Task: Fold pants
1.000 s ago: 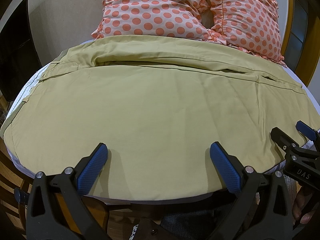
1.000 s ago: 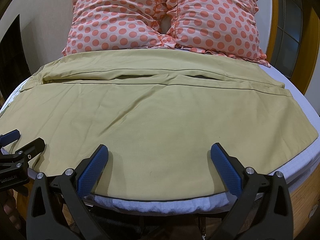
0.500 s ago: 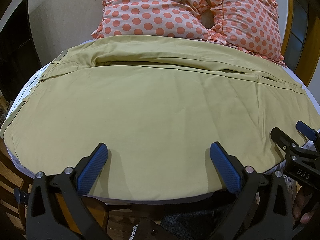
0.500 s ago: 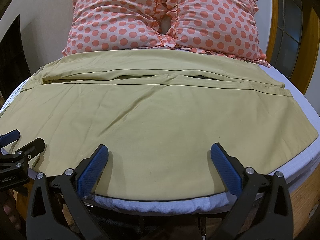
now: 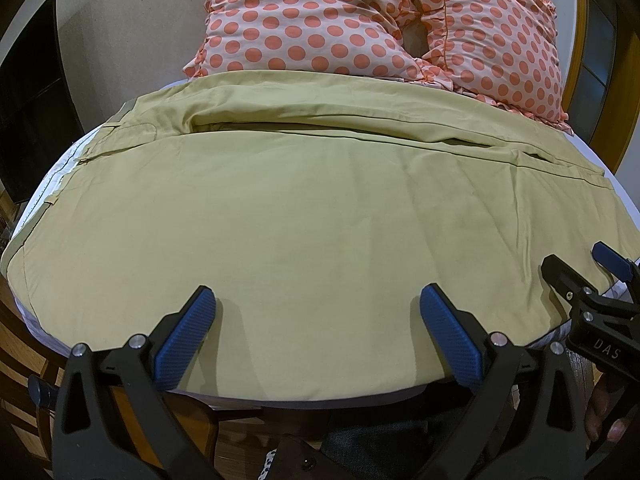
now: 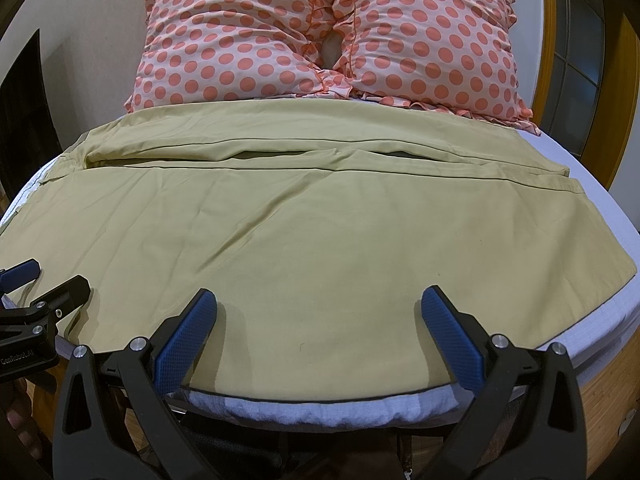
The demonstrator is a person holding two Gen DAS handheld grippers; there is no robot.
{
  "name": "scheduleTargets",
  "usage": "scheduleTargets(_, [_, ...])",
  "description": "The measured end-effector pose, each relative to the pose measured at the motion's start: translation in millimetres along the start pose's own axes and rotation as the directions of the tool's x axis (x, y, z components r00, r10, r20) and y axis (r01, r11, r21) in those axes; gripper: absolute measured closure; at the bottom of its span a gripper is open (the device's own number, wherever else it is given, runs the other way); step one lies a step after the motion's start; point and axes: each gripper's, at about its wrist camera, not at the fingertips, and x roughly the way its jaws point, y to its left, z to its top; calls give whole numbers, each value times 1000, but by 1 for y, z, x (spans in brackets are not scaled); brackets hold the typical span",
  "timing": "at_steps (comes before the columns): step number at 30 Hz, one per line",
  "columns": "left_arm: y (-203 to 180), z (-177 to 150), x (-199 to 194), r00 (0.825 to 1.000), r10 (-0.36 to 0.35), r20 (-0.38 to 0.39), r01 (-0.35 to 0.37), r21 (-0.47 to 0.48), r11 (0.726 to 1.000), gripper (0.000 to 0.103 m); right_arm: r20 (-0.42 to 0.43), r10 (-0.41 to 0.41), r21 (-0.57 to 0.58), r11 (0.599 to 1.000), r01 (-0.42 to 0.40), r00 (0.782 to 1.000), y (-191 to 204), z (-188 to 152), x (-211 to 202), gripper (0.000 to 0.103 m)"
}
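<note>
Khaki pants [image 5: 304,208] lie spread flat across the bed, waistband to the left, legs running right; they also fill the right wrist view [image 6: 312,224]. My left gripper [image 5: 316,308] is open and empty, hovering over the near edge of the pants toward the waist end. My right gripper [image 6: 320,312] is open and empty over the near edge toward the leg end. Each gripper shows in the other's view: the right one [image 5: 580,268] at right, the left one [image 6: 44,280] at left.
Two pink polka-dot pillows [image 6: 328,36] lean at the head of the bed behind the pants. The white mattress edge [image 6: 320,404] runs just under my fingers. A wooden frame [image 6: 612,84] stands at right and a dark cabinet [image 5: 28,112] at left.
</note>
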Motion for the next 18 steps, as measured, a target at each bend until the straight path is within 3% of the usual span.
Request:
scheduleTargets(12, [0,0,0,1000,0,0,0,1,1000,2,2,2,-4,1000,-2,1000,0,-1,-1,1])
scheduleTargets(18, [3,3,-4,1000,-4,8,4,7,1000,2,-3,53,-44,998,-53,999,-3,2,1,1])
